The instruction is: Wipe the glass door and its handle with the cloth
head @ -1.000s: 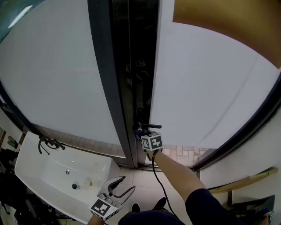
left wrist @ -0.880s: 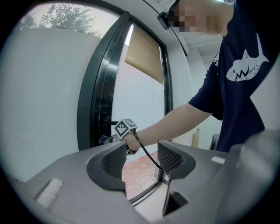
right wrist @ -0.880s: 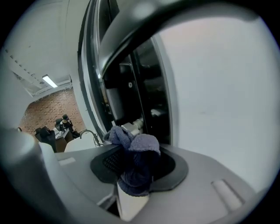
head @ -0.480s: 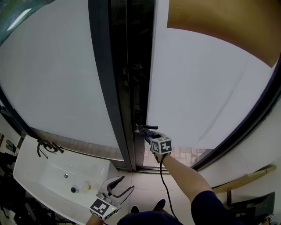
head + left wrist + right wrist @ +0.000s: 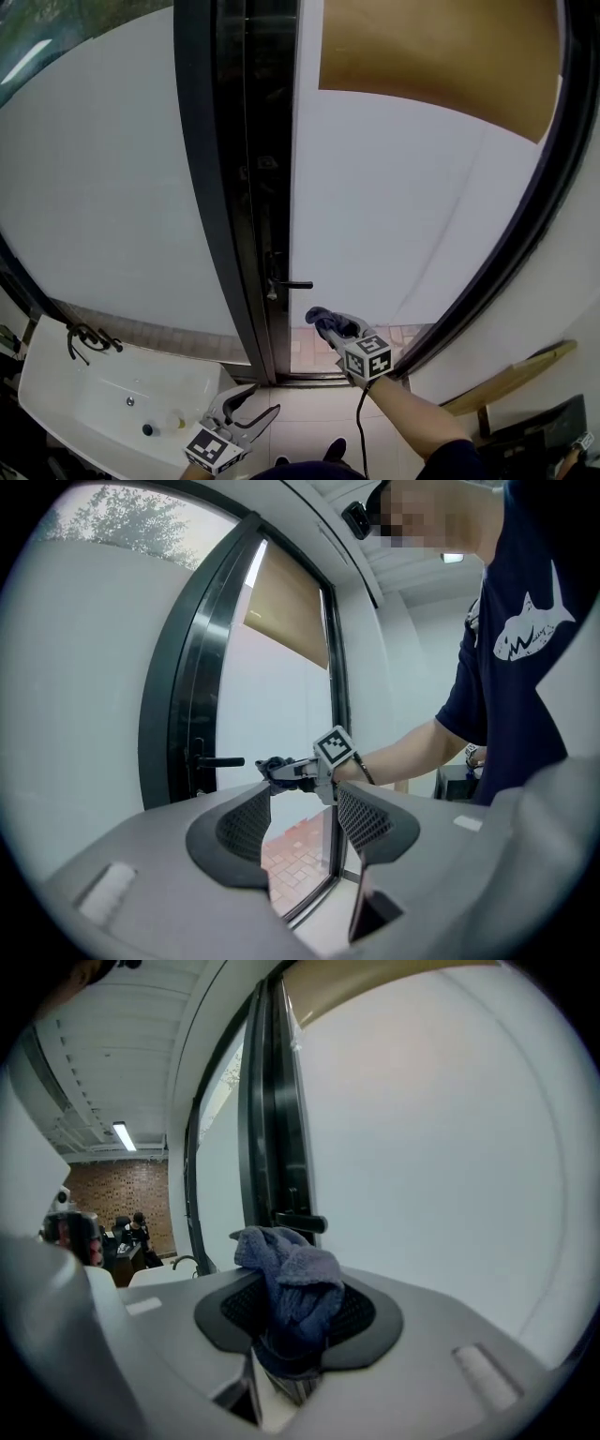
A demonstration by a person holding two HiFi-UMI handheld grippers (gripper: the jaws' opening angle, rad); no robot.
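While the right gripper [image 5: 328,327] clamps the cloth [image 5: 289,1277], the sink [image 5: 58,373] perhaps holds a bottle [image 5: 175,419].

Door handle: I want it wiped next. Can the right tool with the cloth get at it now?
Probably yes. The right tool, shut on the cloth, hangs just below and right of the door handle, with nothing between them. The left tool sits low, open, out of the way.

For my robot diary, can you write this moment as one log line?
right gripper: shut on blue cloth, near door handle, not touching | left gripper: open, empty, held low
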